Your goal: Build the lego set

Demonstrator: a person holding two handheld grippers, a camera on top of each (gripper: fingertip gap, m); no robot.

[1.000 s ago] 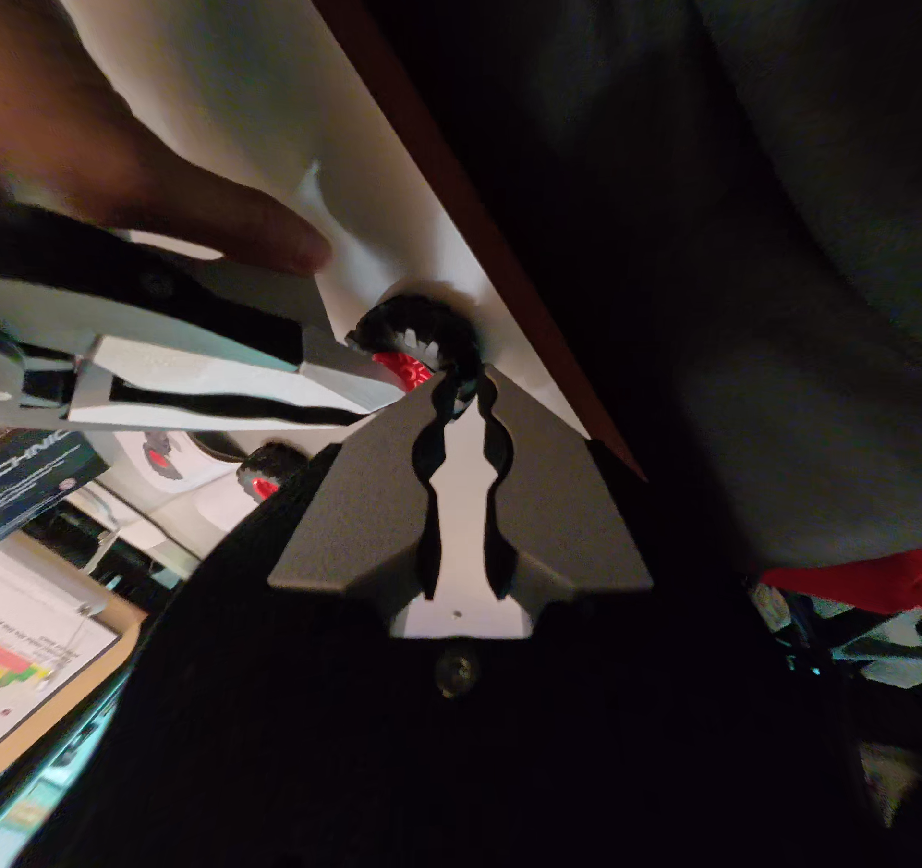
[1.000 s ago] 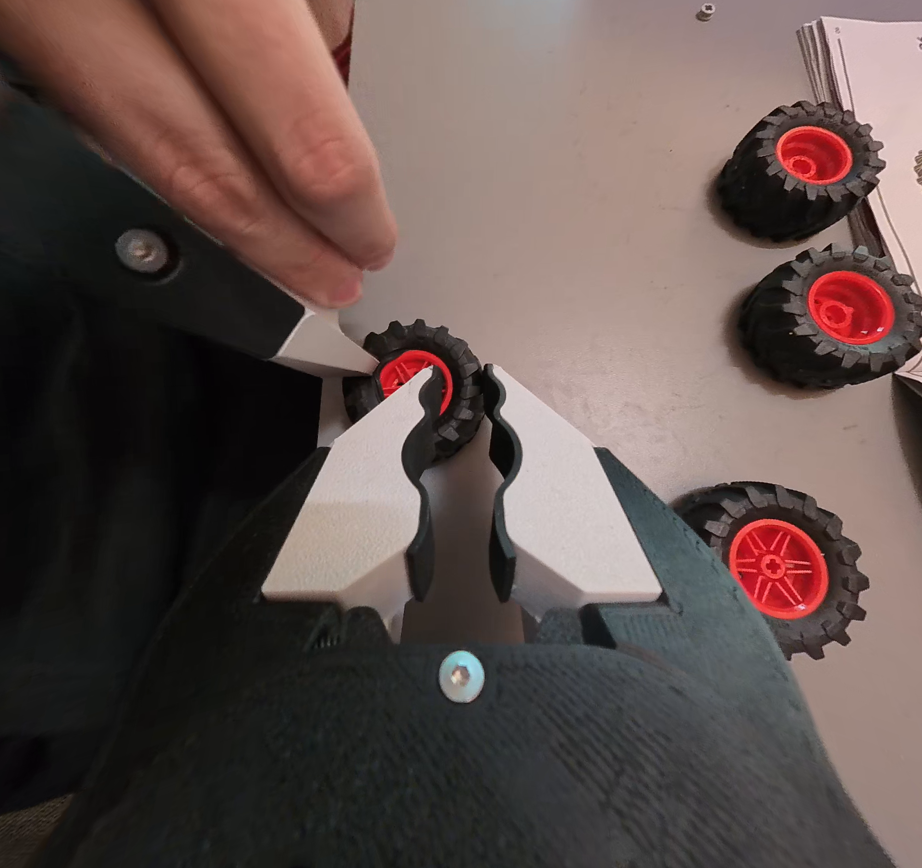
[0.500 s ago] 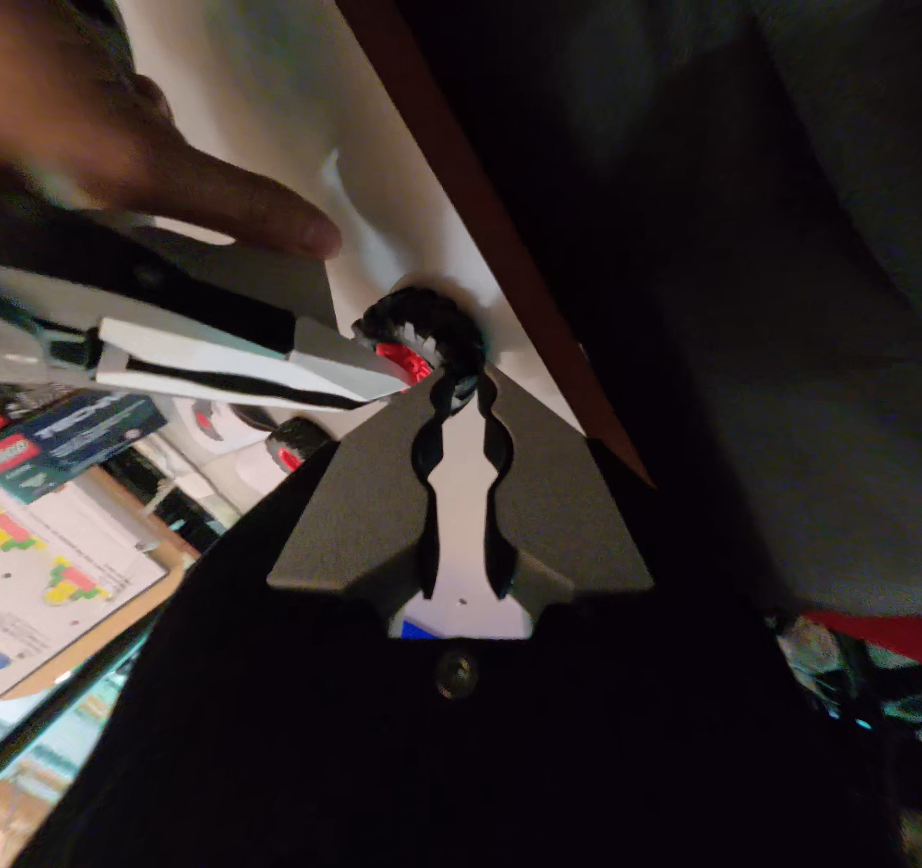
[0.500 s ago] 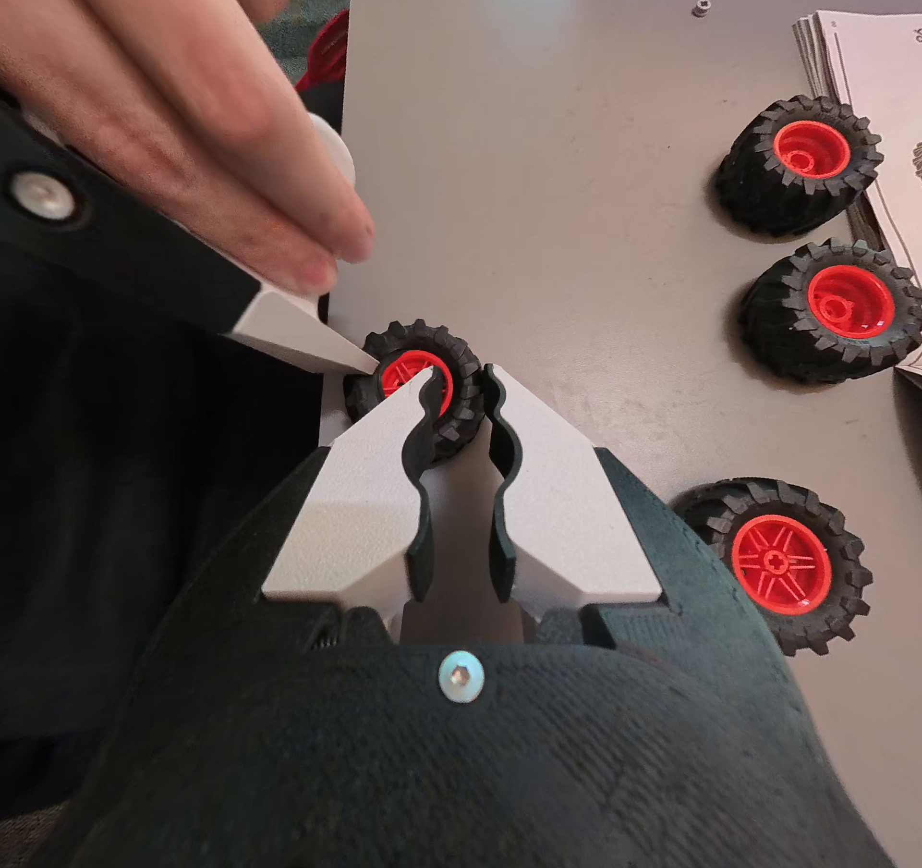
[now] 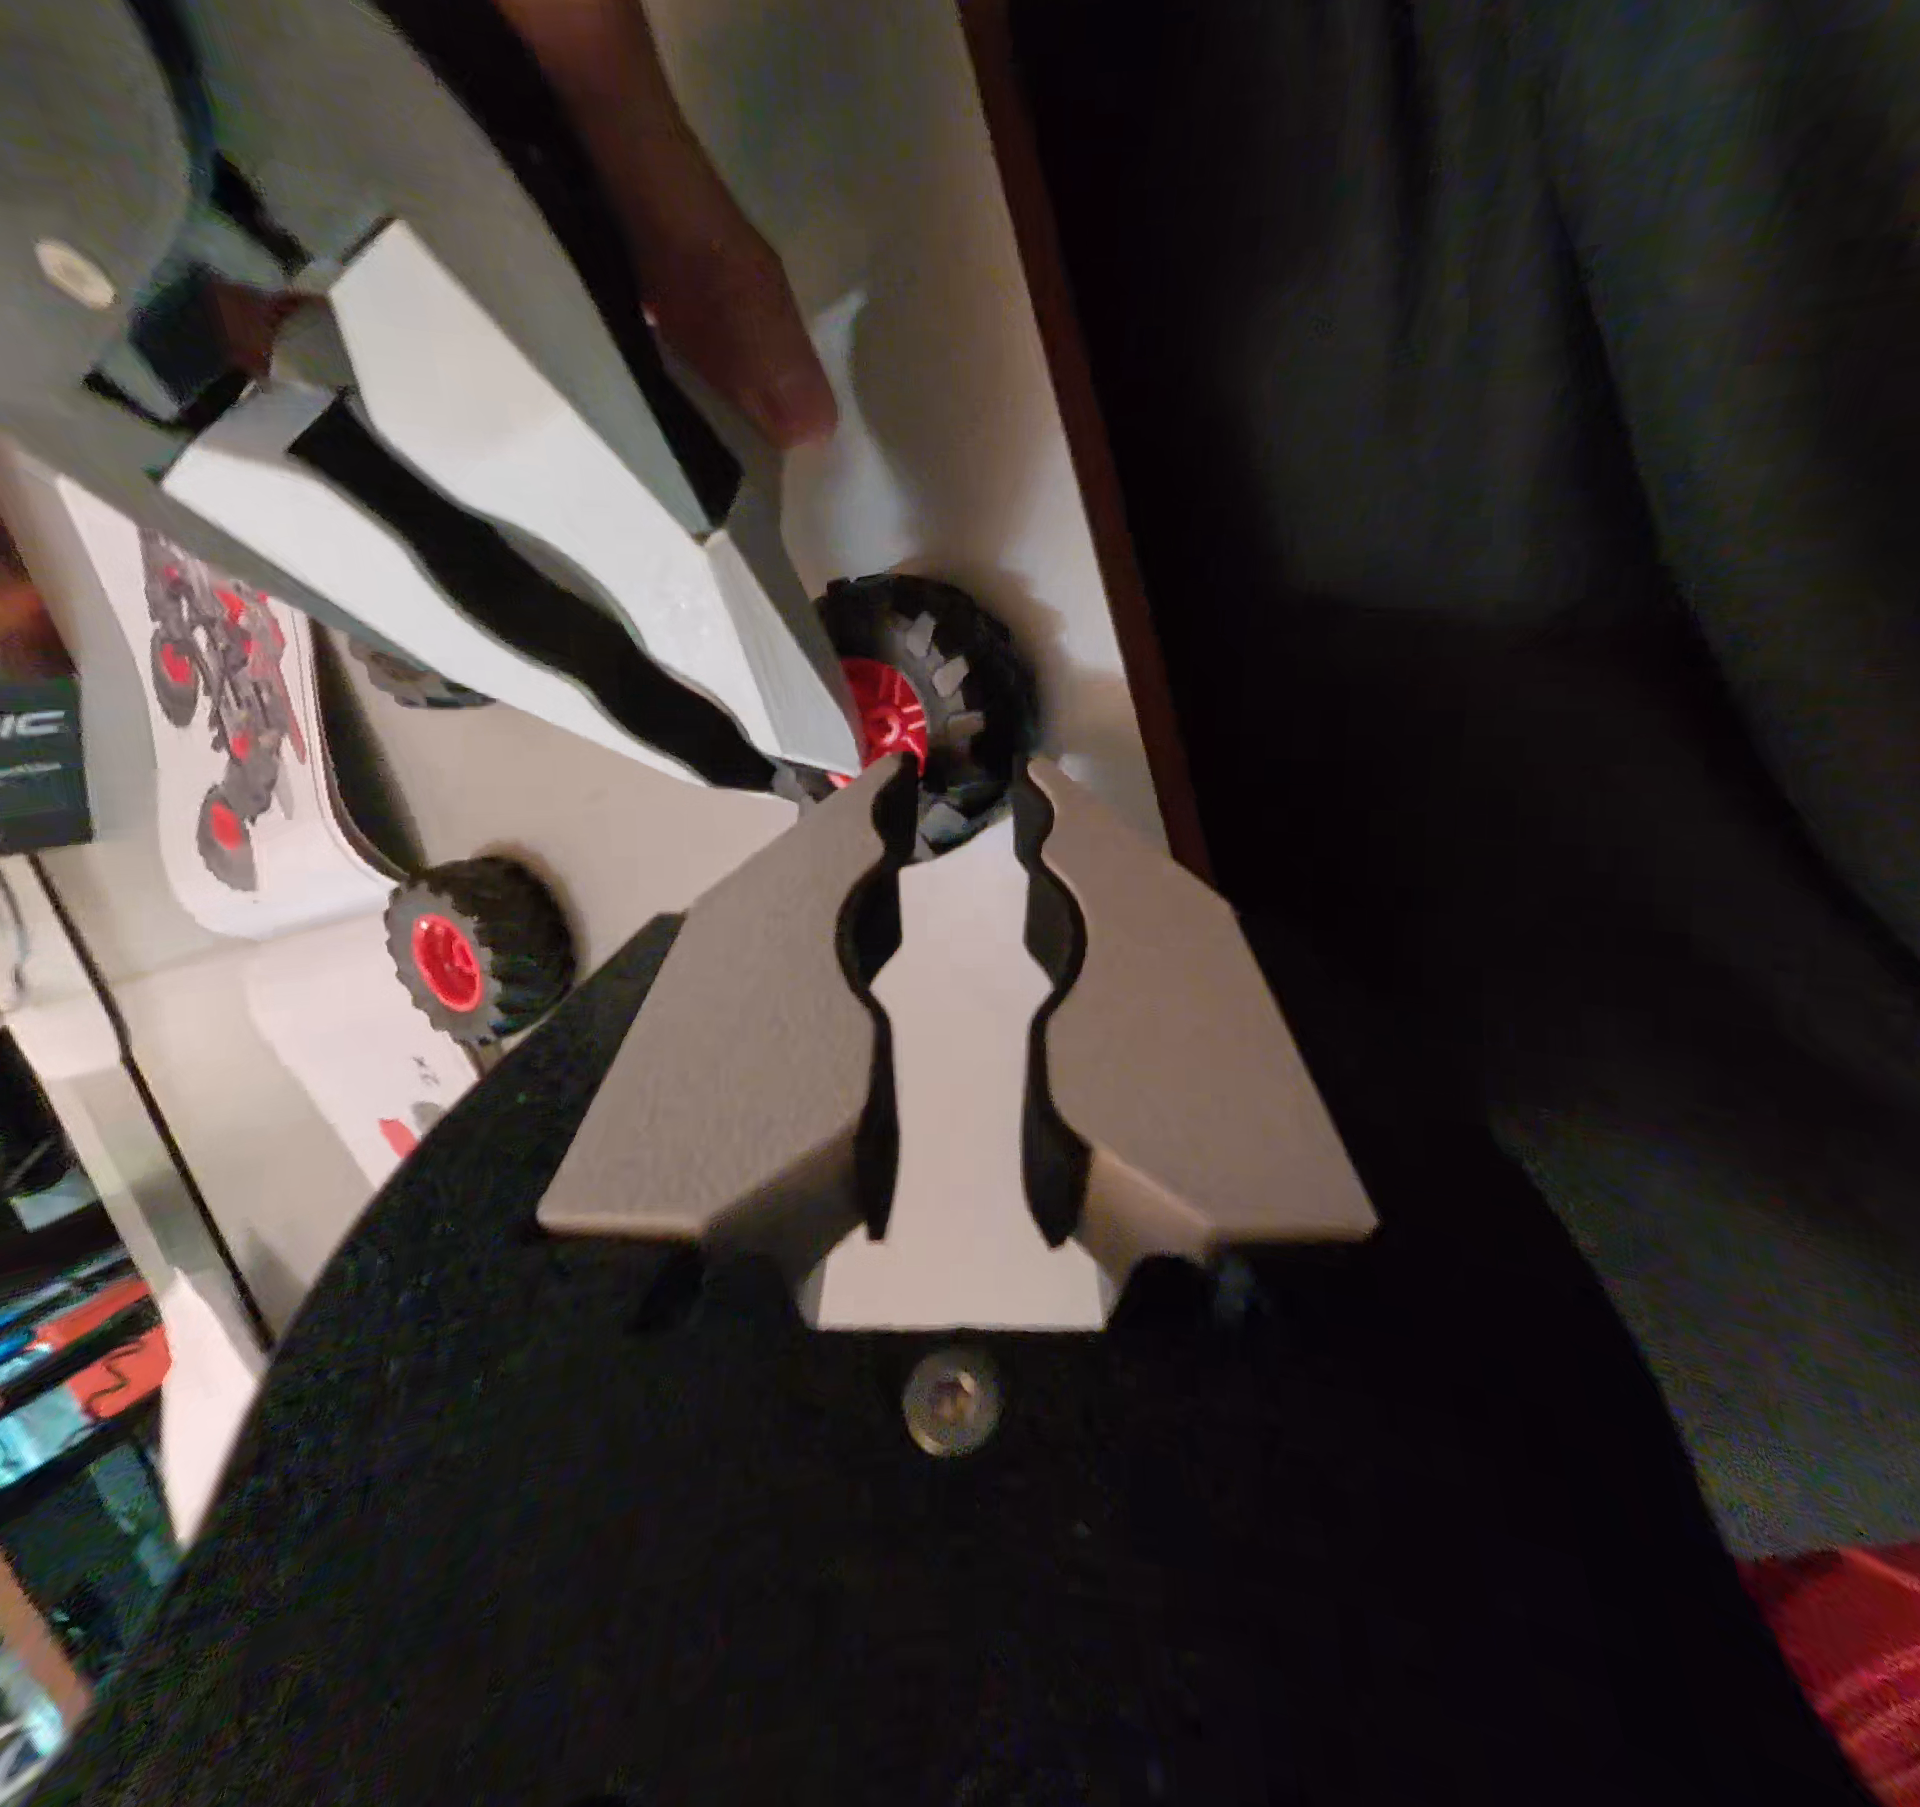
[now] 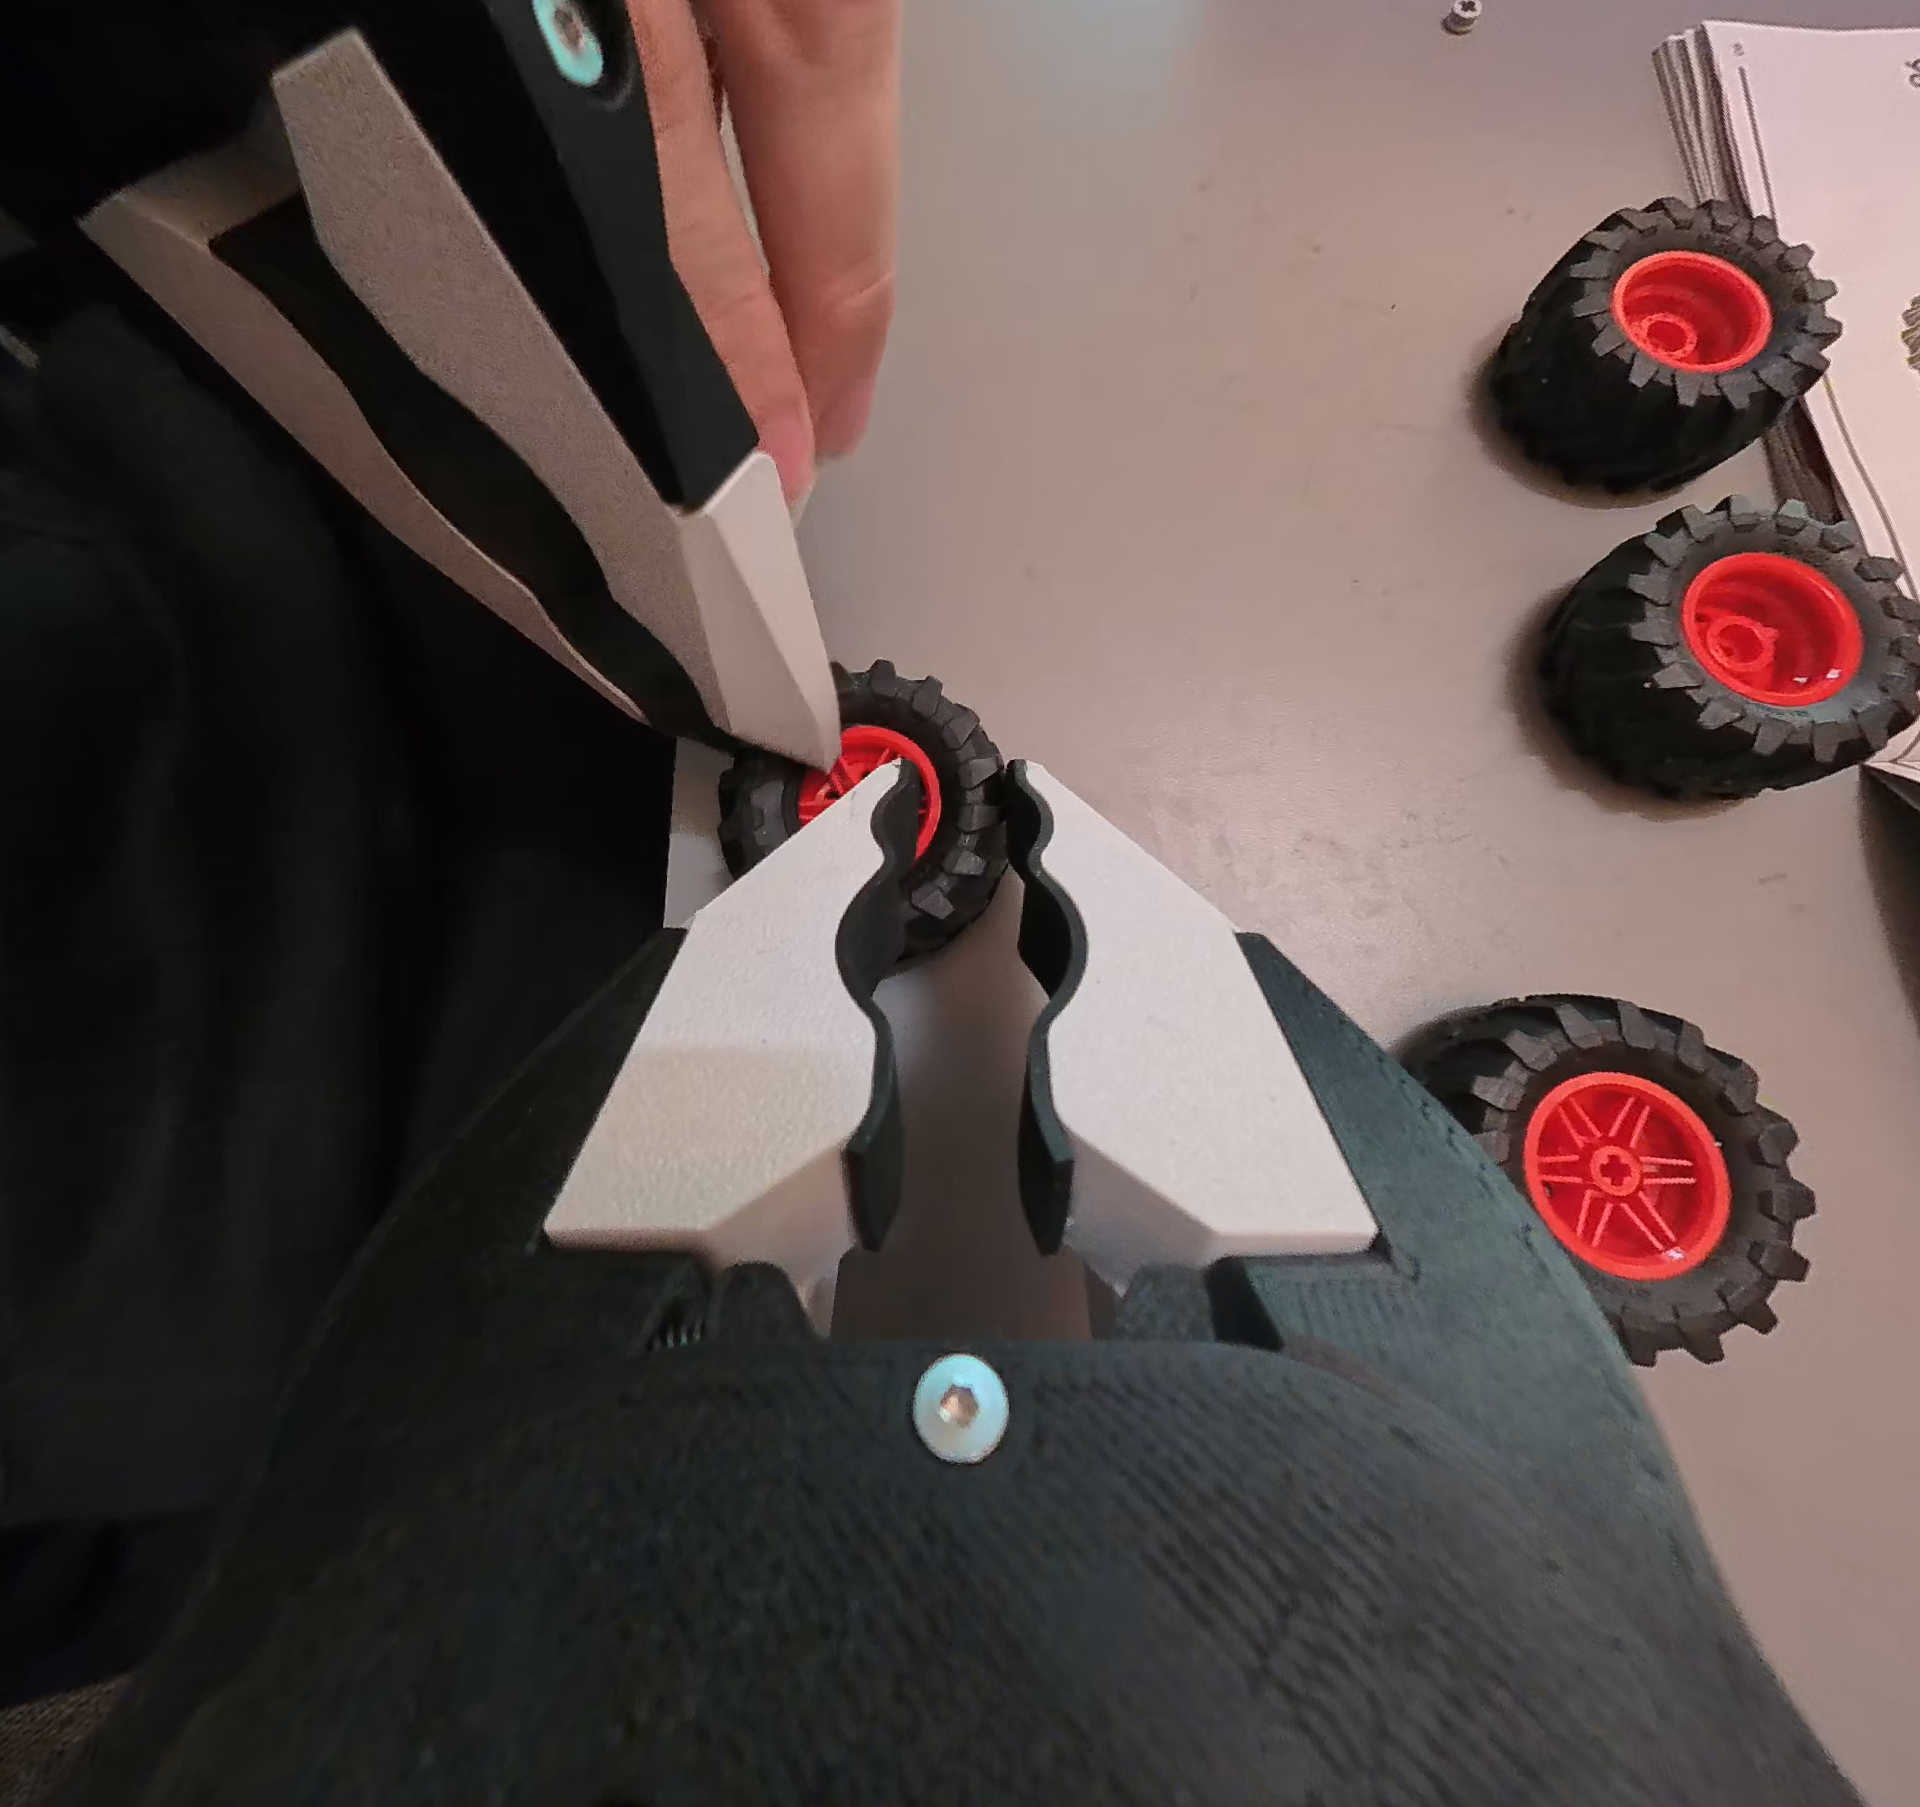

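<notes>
Wheel: small black tyre w/ red hub (image 6: 894, 801), at near-left edge of grey counter (image 6: 1195, 407).
Right gripper (image 6: 956, 781): jaws pinching the tyre wall, one finger inside the hub, other on outer tread.
Left gripper (image 5: 961, 781): jaws clamped on same wheel (image 5: 925, 697) from opposite side; fingers of both grippers meet at hub.
Other wheels: 3 larger, red hubs (image 6: 1621, 1175), well apart to right, 2 against paper booklet (image 6: 1808, 126).
Misc: small grey pin (image 6: 1461, 14) far back.
</notes>
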